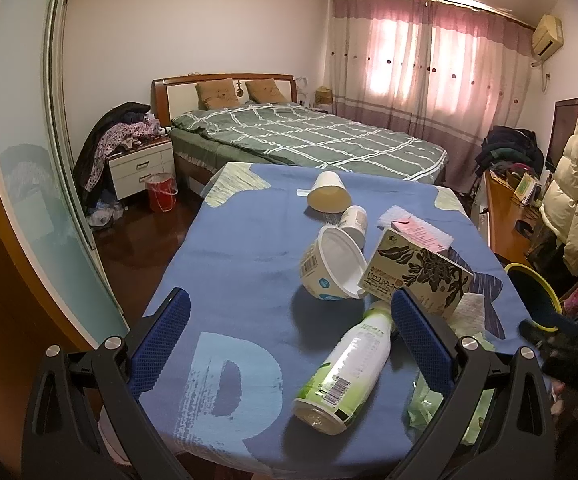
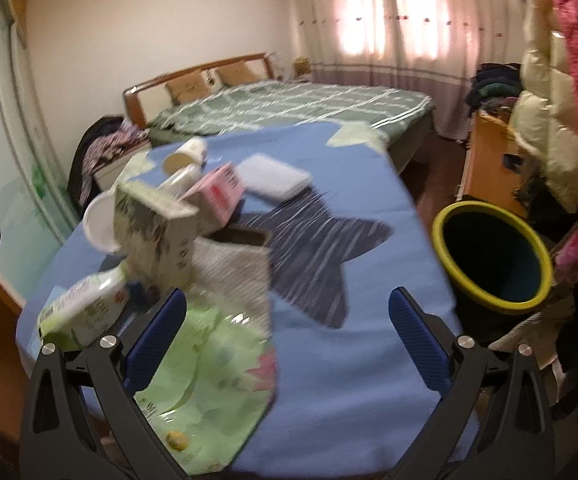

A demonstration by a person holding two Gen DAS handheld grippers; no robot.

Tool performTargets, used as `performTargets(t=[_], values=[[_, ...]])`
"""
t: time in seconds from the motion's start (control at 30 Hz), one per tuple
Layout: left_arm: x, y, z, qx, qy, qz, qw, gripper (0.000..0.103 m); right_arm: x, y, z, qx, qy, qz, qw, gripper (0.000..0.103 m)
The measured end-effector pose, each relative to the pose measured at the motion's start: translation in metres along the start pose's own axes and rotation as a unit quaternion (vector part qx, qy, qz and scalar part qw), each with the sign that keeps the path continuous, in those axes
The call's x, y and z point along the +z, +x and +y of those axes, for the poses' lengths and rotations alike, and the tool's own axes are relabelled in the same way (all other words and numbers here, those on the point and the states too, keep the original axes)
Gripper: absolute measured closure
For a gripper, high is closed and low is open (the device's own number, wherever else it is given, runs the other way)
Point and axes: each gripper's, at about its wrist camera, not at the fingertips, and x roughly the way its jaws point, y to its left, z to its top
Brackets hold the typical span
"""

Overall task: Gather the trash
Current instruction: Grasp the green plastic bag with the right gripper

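Hovering over a blue-clothed table [image 1: 249, 248] strewn with trash: a green-and-white bottle [image 1: 345, 364] on its side, a tipped white tub [image 1: 331, 268], a patterned carton [image 1: 417, 276], two paper cups, a green wrapper [image 2: 201, 360]; the yellow-rimmed bin [image 2: 493, 256] sits just off the table's right edge, likely for short drops; left gripper [image 1: 289, 344] low and level, jaws apart, empty, bottle lying between the fingers; right gripper [image 2: 289, 344] also spread wide, empty, above the wrapper's edge, view blurred.
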Motion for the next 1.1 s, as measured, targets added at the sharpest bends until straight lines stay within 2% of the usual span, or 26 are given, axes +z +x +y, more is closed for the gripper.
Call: performTargets(t=[0.13,0.2,0.3,0.43,0.47,0.57,0.63,0.67,0.7,0.73,0.8,0.9,1.1], values=[[0.0,0.001,0.001,0.0,0.0,0.0,1.0,0.004,-0.012,0.014,0.015,0.018,-0.02,0.034,0.999,0.009],[0.0,0.001,0.001,0.0,0.0,0.0,1.0,0.004,-0.019,0.019,0.02,0.03,-0.023,0.054,0.998,0.013],[0.001,0.0,0.002,0.0,-0.001,-0.001,1.0,0.004,-0.033,0.02,0.026,0.045,-0.031,0.079,0.995,0.014],[0.0,0.002,0.002,-0.002,-0.001,0.001,1.0,0.004,-0.049,0.025,0.036,0.048,-0.044,0.102,0.993,0.015],[0.0,0.003,0.002,-0.002,0.0,0.003,1.0,0.004,-0.051,0.026,0.036,0.049,-0.046,0.11,0.992,0.021],[-0.001,0.002,0.0,-0.002,0.003,0.004,1.0,0.004,-0.057,0.027,0.044,0.035,-0.065,0.107,0.991,0.028],[-0.001,0.002,0.0,-0.003,0.002,0.004,1.0,0.004,-0.056,0.024,0.042,0.031,-0.062,0.103,0.992,0.044],[-0.001,0.002,0.0,-0.003,0.002,0.004,1.0,0.004,-0.056,0.023,0.041,0.022,-0.061,0.1,0.993,0.062],[-0.001,0.002,0.0,-0.003,0.002,0.004,1.0,0.004,-0.056,0.023,0.04,0.019,-0.06,0.099,0.993,0.071],[-0.001,0.002,-0.001,-0.002,0.002,0.004,1.0,0.004,-0.057,0.023,0.039,0.018,-0.063,0.098,0.993,0.073],[-0.001,0.002,-0.001,-0.004,0.001,0.005,1.0,0.004,-0.058,0.022,0.04,0.017,-0.07,0.096,0.993,0.085],[-0.001,0.001,-0.002,-0.004,0.004,0.005,1.0,0.004,-0.057,0.021,0.037,0.016,-0.069,0.093,0.993,0.097],[-0.002,0.0,-0.003,-0.003,0.002,0.004,1.0,0.004,-0.045,0.013,0.025,0.021,-0.048,0.075,0.996,0.101]])
